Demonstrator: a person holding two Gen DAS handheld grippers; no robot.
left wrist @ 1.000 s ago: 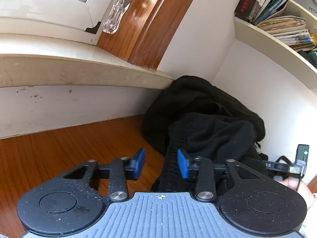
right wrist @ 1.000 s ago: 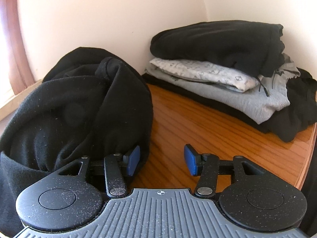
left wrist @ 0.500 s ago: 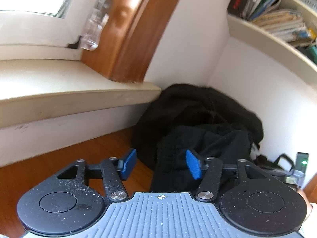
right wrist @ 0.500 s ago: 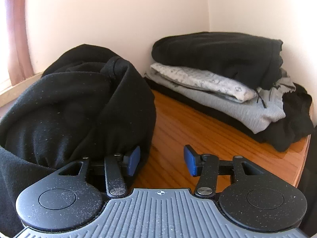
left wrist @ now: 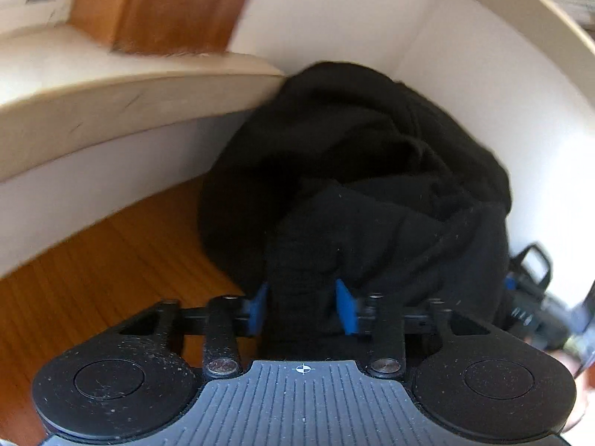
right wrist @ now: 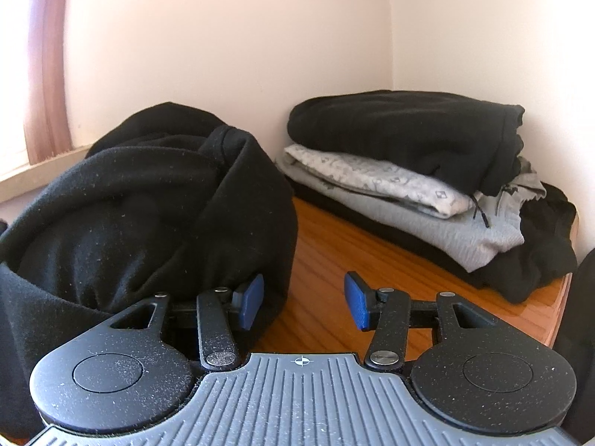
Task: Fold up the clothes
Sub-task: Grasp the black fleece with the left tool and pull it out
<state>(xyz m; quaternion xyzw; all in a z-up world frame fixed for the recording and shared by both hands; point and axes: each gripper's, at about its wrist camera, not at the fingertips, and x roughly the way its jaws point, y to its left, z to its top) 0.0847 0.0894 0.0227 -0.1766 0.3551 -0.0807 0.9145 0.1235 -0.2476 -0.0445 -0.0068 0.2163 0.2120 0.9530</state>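
Wooden tabletop [right wrist: 334, 297]: left gripper [left wrist: 303, 304] is straddling the black garment [left wrist: 353, 186], pads apart; bite ribbed hem fully. Right gripper [right wrist: 303, 306] is gaping empty.

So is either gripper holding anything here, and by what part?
Neither has closed. The left gripper is open around a ribbed edge of the black garment; the right gripper is open and empty.

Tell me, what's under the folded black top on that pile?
Under the folded black top lies a patterned grey garment, then a plain grey one, then something black at the bottom, mostly covered.
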